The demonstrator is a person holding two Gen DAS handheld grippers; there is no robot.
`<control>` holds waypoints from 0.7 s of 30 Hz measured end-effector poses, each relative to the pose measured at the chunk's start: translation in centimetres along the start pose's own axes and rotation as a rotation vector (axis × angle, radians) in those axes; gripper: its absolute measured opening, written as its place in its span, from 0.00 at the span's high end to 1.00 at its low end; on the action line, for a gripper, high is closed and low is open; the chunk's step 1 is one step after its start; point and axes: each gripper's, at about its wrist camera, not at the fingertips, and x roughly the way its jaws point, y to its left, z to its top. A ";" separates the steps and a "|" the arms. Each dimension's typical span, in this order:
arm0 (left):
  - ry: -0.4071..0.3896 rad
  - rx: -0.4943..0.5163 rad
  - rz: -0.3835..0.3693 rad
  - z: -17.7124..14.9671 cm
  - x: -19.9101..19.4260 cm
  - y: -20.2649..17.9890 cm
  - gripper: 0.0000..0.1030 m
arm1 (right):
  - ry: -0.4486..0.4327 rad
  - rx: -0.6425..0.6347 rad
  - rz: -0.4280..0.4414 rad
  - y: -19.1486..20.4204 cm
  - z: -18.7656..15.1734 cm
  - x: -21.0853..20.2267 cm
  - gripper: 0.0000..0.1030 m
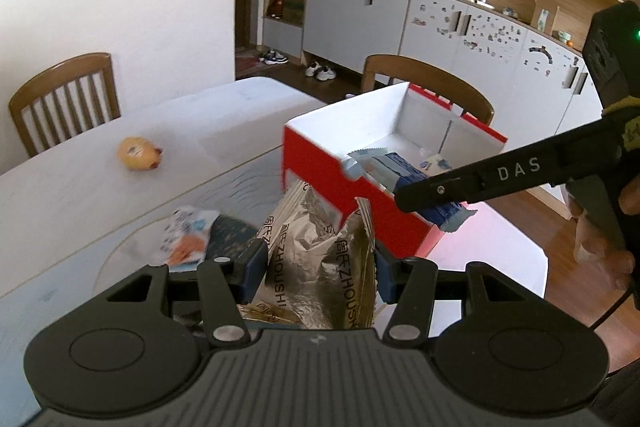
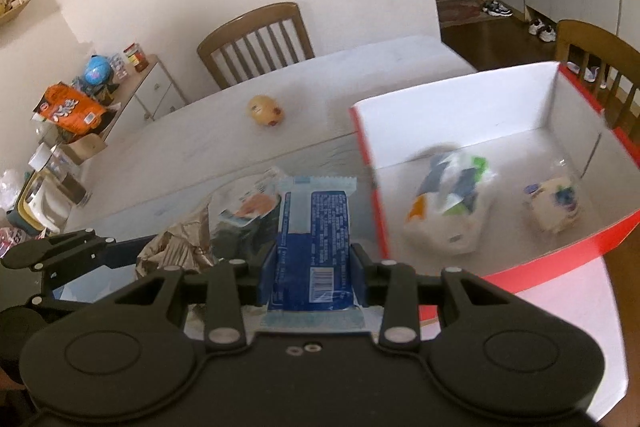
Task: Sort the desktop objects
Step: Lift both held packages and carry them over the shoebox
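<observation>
My left gripper (image 1: 320,263) pinched a crinkled silver foil snack packet (image 1: 316,267) between its pads, and my right gripper (image 2: 312,267) pinched a blue-and-white wrapped snack bar (image 2: 310,243) the same way, both packets clear of the counter (image 1: 80,187) and just beside the near wall of the red box with the white inside (image 2: 460,99), which sat at the counter's right edge. As I judged it, the step in hand was carrying both packets over that wall and dropping them in. To do it well I needed to lift each packet's hanging end above the rim before crossing, since the foil packet drooped and could catch on the red wall; I also had to keep the two grippers from crowding each other, going in one after the other, and let go only once each packet was over bare floor of the box. Counting what I saw: one box; two wrapped items already inside it, a larger white bag (image 2: 448,203) and a smaller white packet (image 2: 554,203); two packets in my grippers; one white-and-orange packet (image 1: 188,235) left on the counter near the front; and one round yellowish toy (image 1: 138,153) farther back toward the counter's far edge.
</observation>
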 end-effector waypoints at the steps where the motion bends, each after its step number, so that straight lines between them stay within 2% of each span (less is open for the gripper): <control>1: 0.000 0.007 -0.003 0.4 0.4 -0.6 0.48 | -0.002 -0.004 -0.003 -0.6 0.3 -0.1 0.64; 12: -0.010 0.084 -0.009 4.4 4.4 -5.7 0.48 | -0.014 -0.025 -0.020 -6.8 2.9 -0.6 0.64; 21: 0.032 0.157 -0.016 6.5 8.0 -9.1 0.48 | -0.022 -0.045 -0.064 -11.3 4.5 -0.5 0.64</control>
